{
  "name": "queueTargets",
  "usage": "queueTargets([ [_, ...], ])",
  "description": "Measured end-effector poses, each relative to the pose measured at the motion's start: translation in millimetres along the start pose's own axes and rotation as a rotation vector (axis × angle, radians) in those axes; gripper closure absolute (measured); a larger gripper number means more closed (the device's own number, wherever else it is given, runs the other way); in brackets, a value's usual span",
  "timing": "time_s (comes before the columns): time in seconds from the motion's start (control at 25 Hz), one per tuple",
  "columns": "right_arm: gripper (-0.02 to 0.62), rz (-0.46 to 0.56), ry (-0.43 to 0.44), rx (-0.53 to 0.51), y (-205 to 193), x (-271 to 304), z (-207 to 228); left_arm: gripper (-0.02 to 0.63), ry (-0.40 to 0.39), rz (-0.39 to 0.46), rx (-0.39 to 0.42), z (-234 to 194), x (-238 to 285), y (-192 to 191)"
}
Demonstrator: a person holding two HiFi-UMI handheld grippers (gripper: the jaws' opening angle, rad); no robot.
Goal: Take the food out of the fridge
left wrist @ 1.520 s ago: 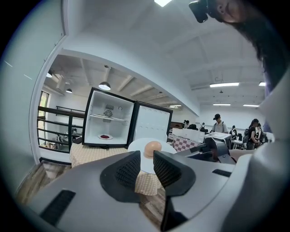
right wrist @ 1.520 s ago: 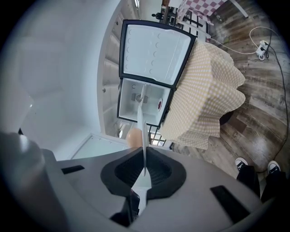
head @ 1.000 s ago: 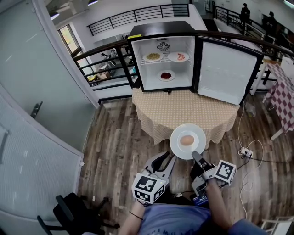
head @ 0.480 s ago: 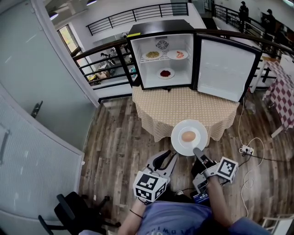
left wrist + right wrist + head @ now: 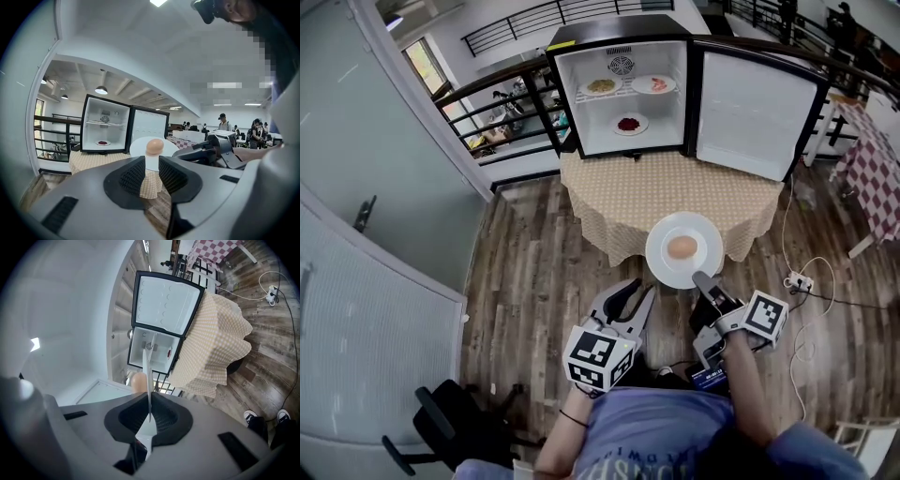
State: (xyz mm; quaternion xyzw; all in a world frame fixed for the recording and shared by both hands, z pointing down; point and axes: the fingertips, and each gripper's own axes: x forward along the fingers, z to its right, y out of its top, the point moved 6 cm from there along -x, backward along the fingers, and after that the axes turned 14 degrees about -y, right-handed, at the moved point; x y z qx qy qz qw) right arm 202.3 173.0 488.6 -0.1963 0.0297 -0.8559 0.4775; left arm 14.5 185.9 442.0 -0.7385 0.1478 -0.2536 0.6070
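Right gripper (image 5: 705, 281), at 5 o'clock in the head view, is clamped on the rim of a white plate (image 5: 661, 255), biting its edge at the plate's own 5 o'clock. The plate carries a round tan piece of food (image 5: 682, 247). Left gripper (image 5: 630, 294), at 7 o'clock, hangs with jaws apart and nothing between them.

The plate is held over the near edge of a checked table (image 5: 619, 192). At 12 o'clock the fridge (image 5: 570, 103) stands open, with yellow food (image 5: 601, 85) and pink food (image 5: 657, 83) on its shelf and red food (image 5: 628, 123) below.

Over the last second almost nothing shifts: same grip, same spot. One dish is out, likely awaiting set-down; three remain.
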Motion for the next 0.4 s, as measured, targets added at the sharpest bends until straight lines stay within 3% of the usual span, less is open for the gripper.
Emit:
queueTargets([
  [0.4,0.571,-0.008,0.009,-0.021,-3.6,4.4,-2.9,0.508,0.019,0.015,-0.012,-7.0,-6.9,-4.6],
])
